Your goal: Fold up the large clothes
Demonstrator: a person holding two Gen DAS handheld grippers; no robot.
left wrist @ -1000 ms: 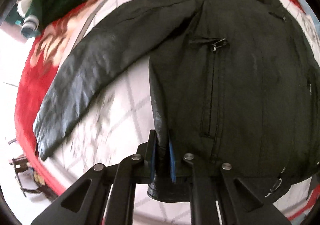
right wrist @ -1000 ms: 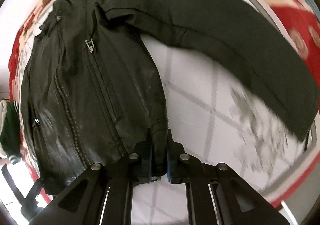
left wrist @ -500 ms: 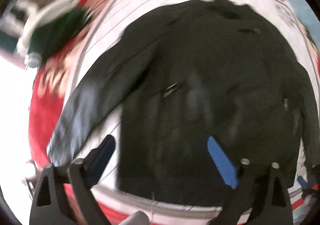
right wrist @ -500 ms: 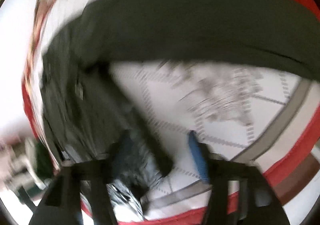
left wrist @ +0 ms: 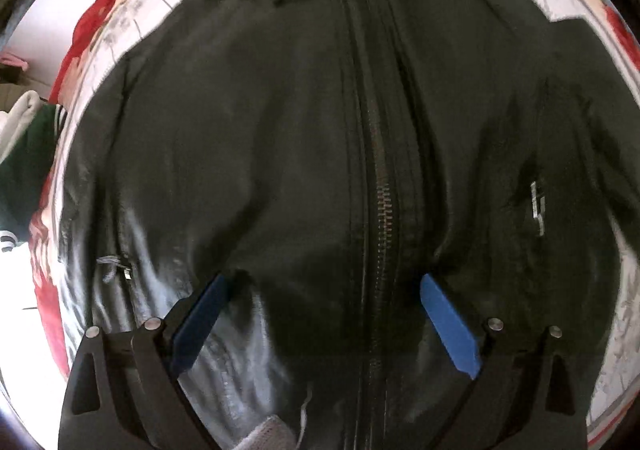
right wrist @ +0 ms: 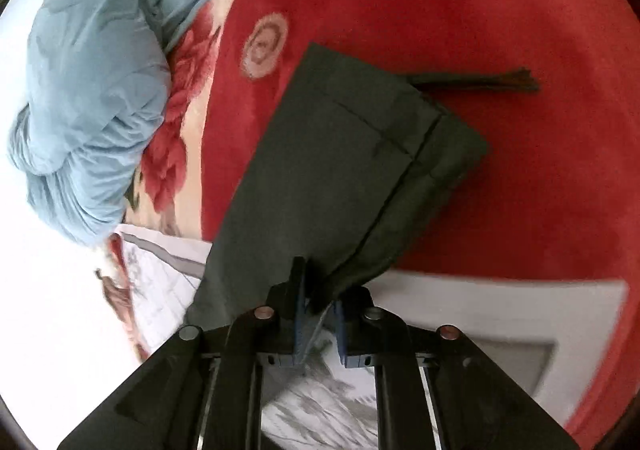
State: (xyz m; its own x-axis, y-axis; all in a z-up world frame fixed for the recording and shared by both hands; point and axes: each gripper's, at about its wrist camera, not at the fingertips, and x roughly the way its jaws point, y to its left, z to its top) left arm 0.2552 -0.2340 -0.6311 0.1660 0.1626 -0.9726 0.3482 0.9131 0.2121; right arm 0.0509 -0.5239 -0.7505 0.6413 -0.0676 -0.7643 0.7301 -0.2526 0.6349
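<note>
A black leather jacket (left wrist: pixel 280 138) lies front up on the bed and fills the left wrist view, its zipper (left wrist: pixel 380 210) running down the middle. My left gripper (left wrist: pixel 324 278) hangs just above the jacket's lower front. Its jaws are opening, spread wide across the zipper, and grip nothing. In the right wrist view the jacket's sleeve (right wrist: pixel 340 154) lies flat, its cuff on the red blanket. My right gripper (right wrist: pixel 320 290) is at the sleeve's near edge. Its jaws are closing, and the edge is bunched between the blue pads.
A crumpled light blue quilt (right wrist: pixel 92 90) lies at the upper left of the red floral blanket (right wrist: pixel 500 18). A white patterned sheet (right wrist: pixel 480 314) covers the bed's middle. A thin dark strap (right wrist: pixel 480 82) lies past the cuff. A green and white garment (left wrist: pixel 28 154) sits at the bed's left edge.
Both grippers let go of the jacket's hem. The left one opened wide and moved over the front zipper. The right one swung out to the sleeve end and narrowed on its edge.
</note>
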